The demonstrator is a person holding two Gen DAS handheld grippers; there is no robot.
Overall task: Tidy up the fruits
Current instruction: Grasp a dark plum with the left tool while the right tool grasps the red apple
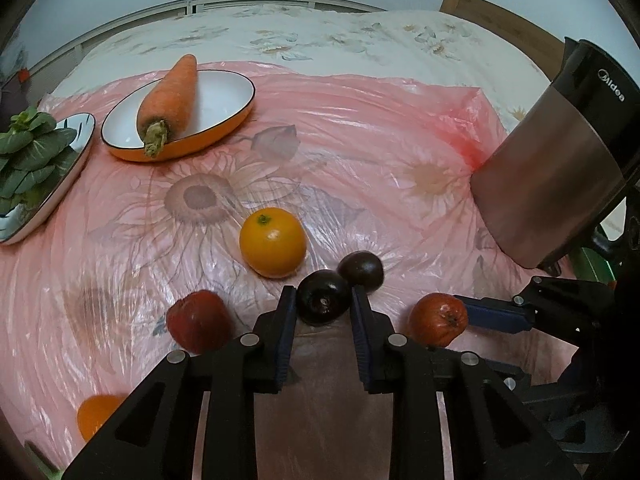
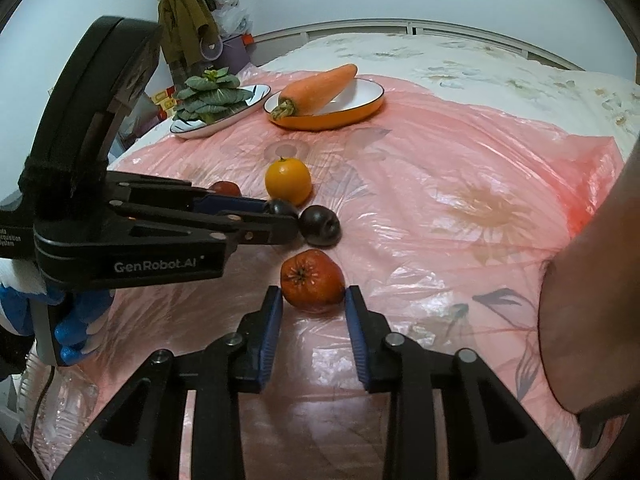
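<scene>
A dark plum [image 1: 322, 298] sits between the pads of the left gripper [image 1: 323, 304], which are closed on it from both sides; it rests on the pink plastic sheet [image 1: 360, 128] that covers the flower-printed bedspread [image 1: 320, 32]. Touching that plum on its far side lies a second dark plum [image 1: 361, 271]. Just right of the gripped plum, a wrinkled red fruit [image 2: 312, 282] with a dried star-shaped calyx stands between the blue pads of the right gripper [image 2: 313, 300]; both pads lie against its sides, so those fingers grip it too. No earlier view is given, so only this hold can be told.

Beyond the gripped plum, a little to the left, stands a yellow-orange citrus fruit [image 1: 273, 242] with its green stem scar upward. Left of the plum, beside the left gripper's outer finger, lies a dark red fruit [image 1: 199, 321]. Nearer the camera and further left, another orange fruit [image 1: 96, 416] shows partly behind the gripper's frame.

Well beyond the plum, at the far left of the sheet, a carrot [image 1: 170, 100] lies across an orange-rimmed white dish [image 1: 224, 92], its stalk end over the near rim. Left of that dish, a plate [image 1: 60, 192] bears leafy greens [image 1: 28, 148]. To the right of the plum, at the sheet's edge, stands a steel electric kettle [image 1: 560, 160].
</scene>
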